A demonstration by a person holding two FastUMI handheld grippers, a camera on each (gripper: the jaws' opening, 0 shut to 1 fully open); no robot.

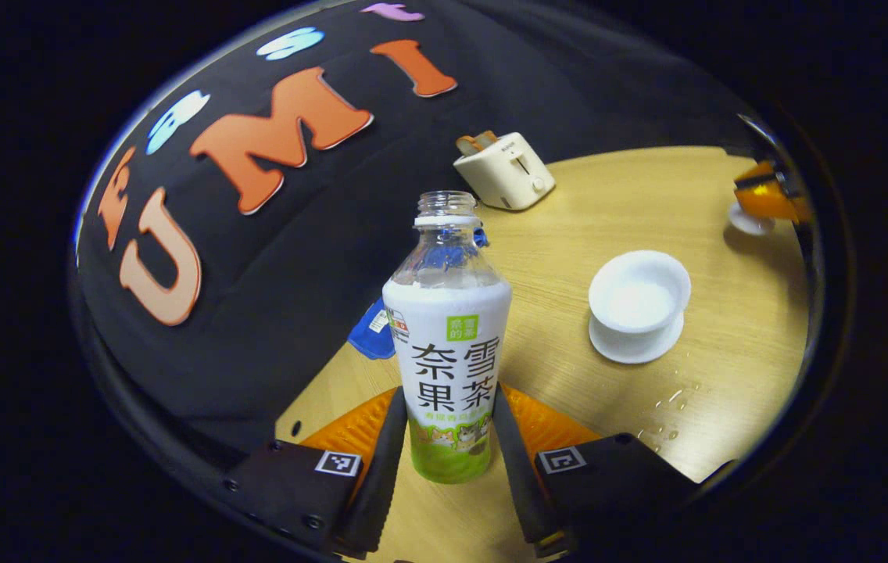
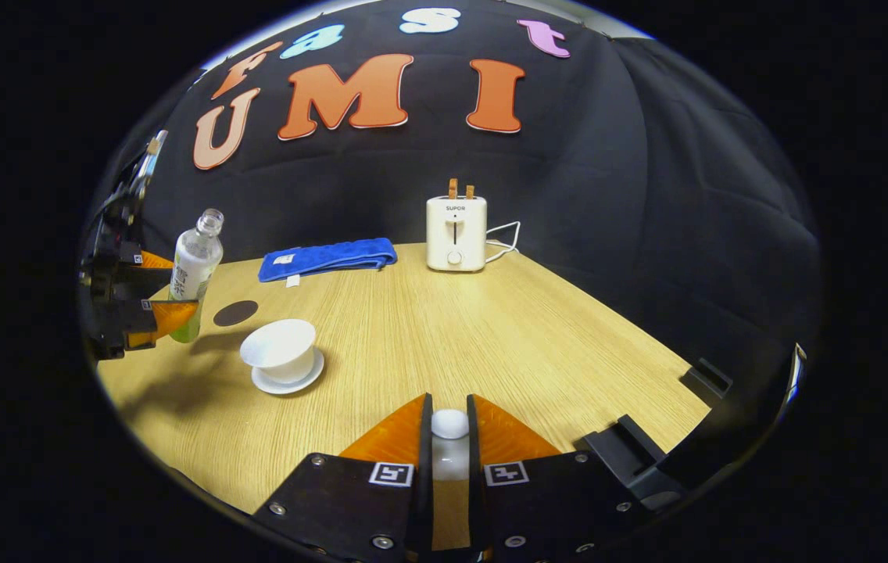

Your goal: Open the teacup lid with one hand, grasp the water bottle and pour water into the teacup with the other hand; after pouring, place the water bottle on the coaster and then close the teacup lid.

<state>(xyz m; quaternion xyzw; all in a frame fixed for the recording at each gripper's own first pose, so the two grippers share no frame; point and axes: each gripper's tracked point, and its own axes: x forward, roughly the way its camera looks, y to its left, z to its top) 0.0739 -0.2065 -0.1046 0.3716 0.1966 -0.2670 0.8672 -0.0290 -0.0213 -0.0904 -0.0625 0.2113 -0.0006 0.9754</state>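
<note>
Left gripper (image 1: pixel 448 438): seen at the bottom centre of the left gripper view, jaws closed on the lower body of the water bottle, one finger pressed to each side; also seen at the left edge of the right gripper view (image 2: pixel 166 317)
Water bottle (image 1: pixel 448 344): held upright and uncapped at the centre of the left gripper view; in the right gripper view (image 2: pixel 195 270) it is seen at the far left, leaning slightly in the frame
Teacup (image 1: pixel 638 297): open, set on its saucer (image 1: pixel 635 348), right of centre in the left gripper view; in the right gripper view (image 2: pixel 281 350) it is placed left of centre, just right of the bottle
Lid (image 2: pixel 449 424): its knob is gripped between narrow jaws of the right gripper (image 2: pixel 449 450) at the bottom centre of the right gripper view; the same gripper is seen at the right edge of the left gripper view (image 1: pixel 772 195), well apart from the teacup
Coaster (image 2: pixel 235 313): a dark disc on the tabletop (image 2: pixel 491 328), between bottle and teacup, slightly behind them
Droplets (image 1: pixel 671 403): scattered on the tabletop at lower right of the left gripper view, near the saucer
Toaster (image 2: pixel 456 233): at the upper centre, against the wall
Blue towel (image 2: pixel 327 258): folded, left of the toaster
</note>
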